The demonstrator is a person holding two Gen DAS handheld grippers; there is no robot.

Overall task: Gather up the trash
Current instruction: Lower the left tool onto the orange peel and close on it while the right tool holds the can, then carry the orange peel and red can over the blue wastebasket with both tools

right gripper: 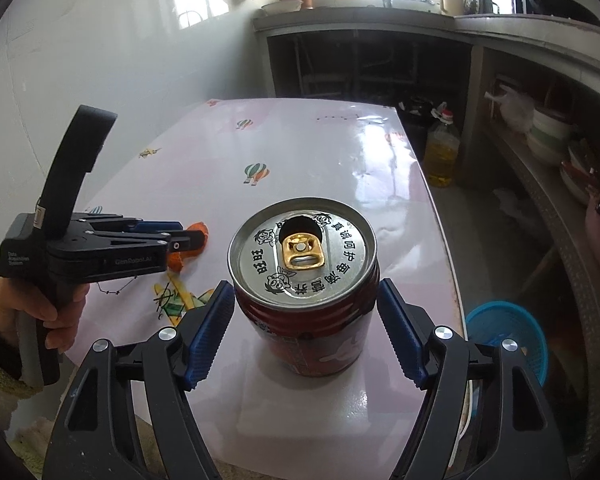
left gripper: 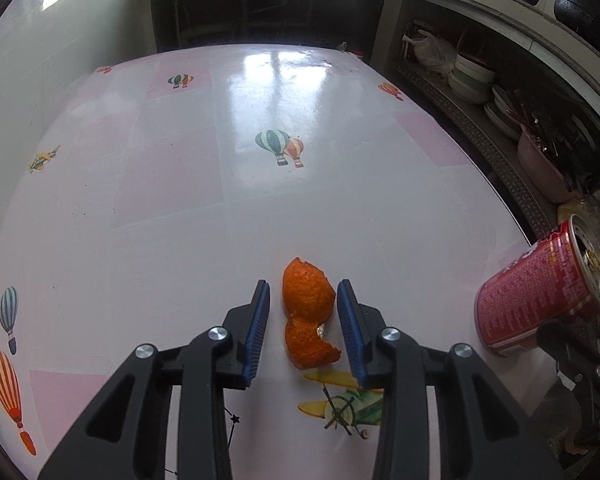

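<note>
You are at the pick-up step: your left tool (left gripper: pixel 303 320) stands released astride the orange peel (left gripper: pixel 309 316) on the worktop (left gripper: pixel 180 200) beside the red can (right gripper: pixel 304 288), which your released right tool (right gripper: pixel 306 328) brackets untouched, so clench both next

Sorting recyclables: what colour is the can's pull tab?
Gold, on the silver lid of the red can; the right wrist view shows it best.

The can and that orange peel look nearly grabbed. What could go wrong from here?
The can is open on top and stands near the table's edge; a lopsided squeeze by the right gripper might tip it, perhaps spilling any leftover. The orange peel lies flat between the left gripper's open jaws, so they may slide over it or pinch off only part.
</note>
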